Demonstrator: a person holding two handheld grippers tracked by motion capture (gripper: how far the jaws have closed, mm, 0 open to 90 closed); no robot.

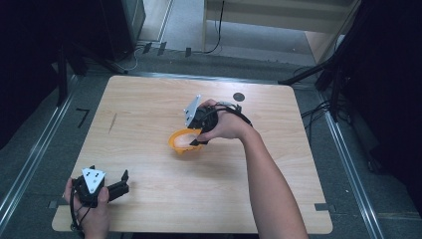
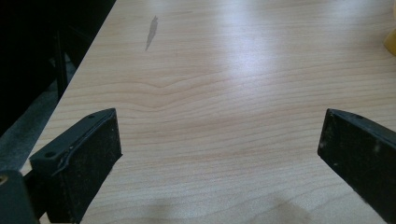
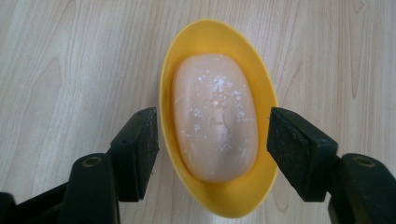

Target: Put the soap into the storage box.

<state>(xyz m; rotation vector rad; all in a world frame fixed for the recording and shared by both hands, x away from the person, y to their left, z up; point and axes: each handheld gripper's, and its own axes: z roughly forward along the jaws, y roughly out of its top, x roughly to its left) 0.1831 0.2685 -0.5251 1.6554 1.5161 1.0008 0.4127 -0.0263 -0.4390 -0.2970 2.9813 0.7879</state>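
A yellow oval dish [image 1: 175,143] sits near the middle of the wooden table [image 1: 149,99], holding a pale pink bar of soap [image 1: 186,140]. In the right gripper view the soap [image 3: 215,116] lies lengthwise in the dish [image 3: 215,27]. My right gripper [image 3: 213,135] is open, with one jaw on each side of the dish, just outside its rim. In the high view this gripper [image 1: 196,137] hangs over the dish's right end. My left gripper [image 1: 125,181] rests open at the near left corner. Bare wood lies between its jaws [image 2: 219,135], and a sliver of the dish [image 2: 391,42] shows far right.
A small black disc [image 1: 239,96] lies at the far side of the table. A dark streak [image 1: 112,123] marks the wood at the left, also seen ahead of the left gripper [image 2: 151,32]. Dark stands and cables surround the table.
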